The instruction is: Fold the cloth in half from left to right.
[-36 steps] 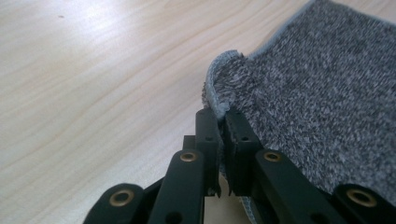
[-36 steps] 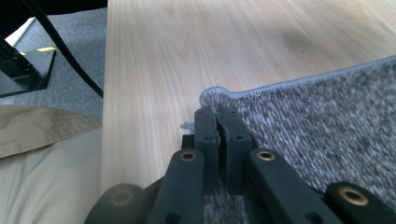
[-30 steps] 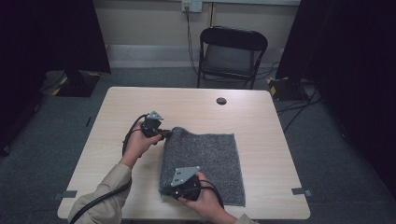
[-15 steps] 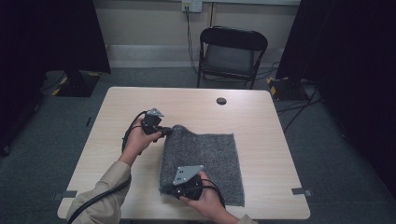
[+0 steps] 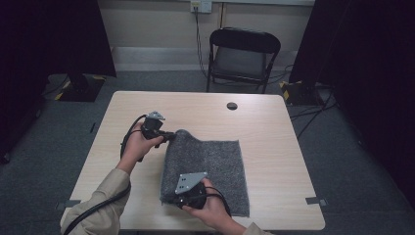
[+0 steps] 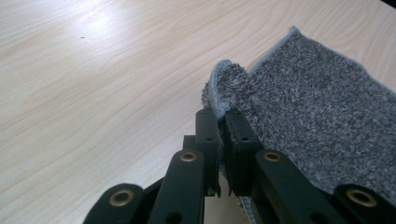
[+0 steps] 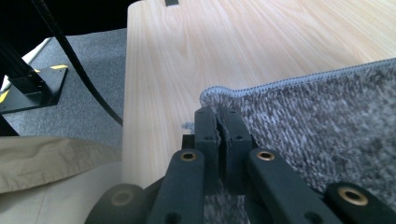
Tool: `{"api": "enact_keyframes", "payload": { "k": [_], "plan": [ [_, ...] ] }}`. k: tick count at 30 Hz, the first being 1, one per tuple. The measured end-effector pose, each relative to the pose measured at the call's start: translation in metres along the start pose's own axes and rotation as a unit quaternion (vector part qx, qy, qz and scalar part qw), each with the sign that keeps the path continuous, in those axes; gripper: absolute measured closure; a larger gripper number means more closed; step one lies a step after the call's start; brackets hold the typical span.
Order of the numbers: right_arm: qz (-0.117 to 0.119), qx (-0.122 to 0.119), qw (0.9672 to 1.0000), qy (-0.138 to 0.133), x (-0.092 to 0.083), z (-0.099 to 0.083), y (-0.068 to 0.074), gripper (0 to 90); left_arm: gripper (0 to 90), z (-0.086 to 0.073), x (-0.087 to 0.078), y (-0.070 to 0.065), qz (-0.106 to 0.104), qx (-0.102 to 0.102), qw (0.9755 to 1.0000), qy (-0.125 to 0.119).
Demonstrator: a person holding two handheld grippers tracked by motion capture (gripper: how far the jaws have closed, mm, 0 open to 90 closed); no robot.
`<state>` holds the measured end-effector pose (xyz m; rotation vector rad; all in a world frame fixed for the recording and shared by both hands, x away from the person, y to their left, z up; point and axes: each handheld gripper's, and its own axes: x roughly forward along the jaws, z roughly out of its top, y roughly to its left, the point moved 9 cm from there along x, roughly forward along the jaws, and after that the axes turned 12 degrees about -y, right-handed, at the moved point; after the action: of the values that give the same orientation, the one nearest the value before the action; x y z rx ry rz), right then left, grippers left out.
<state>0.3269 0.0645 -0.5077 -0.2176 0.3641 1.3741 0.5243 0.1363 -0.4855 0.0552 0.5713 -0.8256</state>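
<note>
- While the left gripper (image 6: 222, 140) clamps the far left corner of the grey towel (image 5: 210, 161), the right gripper (image 7: 218, 135) is closed on the near left corner.
- Both corners are pinched and slightly raised; the rest lies flat on the table (image 5: 274, 122).
- By my judgement, grasping is done; lifting and folding the towel remain.

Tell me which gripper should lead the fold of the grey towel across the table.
Probably left. The left gripper is shut on the grey towel at its far corner, already lifted and curled. The right gripper is shut on the near corner, low by the table edge, likelier to follow.
</note>
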Motion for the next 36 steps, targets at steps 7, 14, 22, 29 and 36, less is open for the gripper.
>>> {"api": "enact_keyframes", "payload": {
  "k": [7, 14, 22, 29, 36],
  "plan": [
    [0.010, -0.003, 0.9999, -0.008, 0.009, 0.011, 0.005, 87.1, 85.3, 0.005, -0.017, 0.008, 0.006, 0.004, 1.0000, 0.006],
    [0.016, -0.005, 0.9997, -0.015, 0.015, 0.020, 0.007, 86.7, 85.4, 0.010, -0.029, 0.011, 0.008, 0.011, 0.9999, 0.005],
    [0.016, -0.005, 0.9998, -0.013, 0.013, 0.021, 0.007, 86.7, 85.5, 0.016, -0.032, 0.009, 0.008, 0.023, 0.9995, 0.020],
    [0.025, -0.004, 0.9994, -0.025, 0.020, 0.032, 0.008, 86.8, 85.8, 0.018, -0.046, 0.016, 0.011, 0.027, 0.9991, 0.031],
    [0.041, -0.009, 0.9986, -0.034, 0.032, 0.043, 0.017, 86.4, 85.8, 0.021, -0.070, 0.027, 0.018, 0.024, 0.9988, 0.039]
  ]
}}
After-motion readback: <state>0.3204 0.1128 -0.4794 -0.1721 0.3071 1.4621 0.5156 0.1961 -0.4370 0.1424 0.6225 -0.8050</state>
